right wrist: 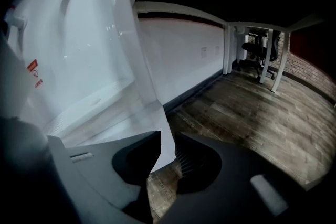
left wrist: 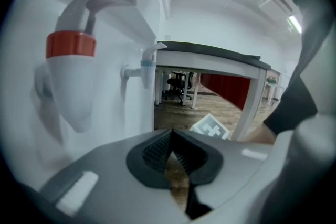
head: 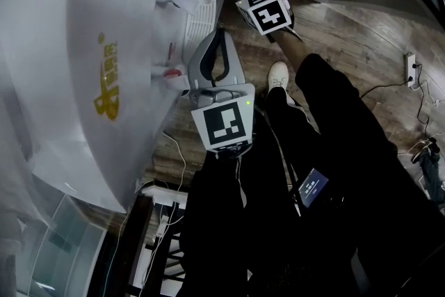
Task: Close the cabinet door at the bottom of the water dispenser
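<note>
The white water dispenser (head: pixel 83 45) fills the left of the head view, seen from above, with a red tap (head: pixel 170 73) and a drip tray (head: pixel 201 0). In the right gripper view the open white cabinet door (right wrist: pixel 149 107) runs down between the jaws, and my right gripper (right wrist: pixel 164 136) is shut on its lower edge. Only that gripper's marker cube (head: pixel 264 10) shows in the head view. My left gripper (left wrist: pixel 170 135) is shut on nothing, held in front of the red tap (left wrist: pixel 71 44) and the blue tap (left wrist: pixel 148 65).
The person's black-clad legs and a white shoe (head: pixel 278 76) stand right of the dispenser. A power strip (head: pixel 410 69) with cables lies on the wooden floor at the right. Behind stand a white-legged desk (left wrist: pixel 210 55) and an office chair (left wrist: pixel 178 84).
</note>
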Tool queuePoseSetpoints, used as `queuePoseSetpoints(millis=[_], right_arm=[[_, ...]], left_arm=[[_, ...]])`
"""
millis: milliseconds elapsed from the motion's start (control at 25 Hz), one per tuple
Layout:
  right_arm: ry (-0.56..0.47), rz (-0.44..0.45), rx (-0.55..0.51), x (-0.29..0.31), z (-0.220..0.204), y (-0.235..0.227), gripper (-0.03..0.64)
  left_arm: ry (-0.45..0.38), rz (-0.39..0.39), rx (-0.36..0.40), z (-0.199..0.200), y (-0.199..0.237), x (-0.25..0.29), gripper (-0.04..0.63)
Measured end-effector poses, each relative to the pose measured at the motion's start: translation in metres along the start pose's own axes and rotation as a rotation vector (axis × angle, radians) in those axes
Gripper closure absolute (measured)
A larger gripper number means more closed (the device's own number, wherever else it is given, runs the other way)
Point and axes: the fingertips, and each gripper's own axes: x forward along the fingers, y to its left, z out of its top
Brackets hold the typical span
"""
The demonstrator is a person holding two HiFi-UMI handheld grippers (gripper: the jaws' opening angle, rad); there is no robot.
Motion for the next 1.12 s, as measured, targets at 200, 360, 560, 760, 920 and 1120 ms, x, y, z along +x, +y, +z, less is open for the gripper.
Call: queuePoseSetpoints(millis=[200, 360, 560, 760, 920, 1120], right_arm=[[-0.088, 0.062, 0.073, -0.049, -0.004, -0.005, 0.617], [-0.143, -0.011, 0.09, -0.112, 0.0, -0.02, 0.617], [-0.293, -0.064, 0.076, -0.226, 0.048, -0.014, 0.617], [-0.472, -0.056, 0.03, -0.349, 0.126, 0.024, 0.617], [-0.582, -0.094, -0.044, -0.424, 0.195, 0.055, 0.617], [-0.683, -0.118, -0.063, -0.501, 0.259, 0.088, 0.617]], left_arm=[[-0.004, -0.01, 0.002, 0.009, -0.008, 0.001, 0.588], [-0.016, -0.06, 0.035, 0.027, -0.029, -0.013, 0.588], [-0.105, -0.09, 0.052, 0.09, -0.048, -0.056, 0.588], [-0.153, -0.083, 0.006, 0.156, -0.049, -0.113, 0.588], [-0.198, -0.073, 0.022, 0.211, -0.042, -0.154, 0.588], [-0.278, 0.023, 0.01, 0.27, -0.02, -0.205, 0.588]])
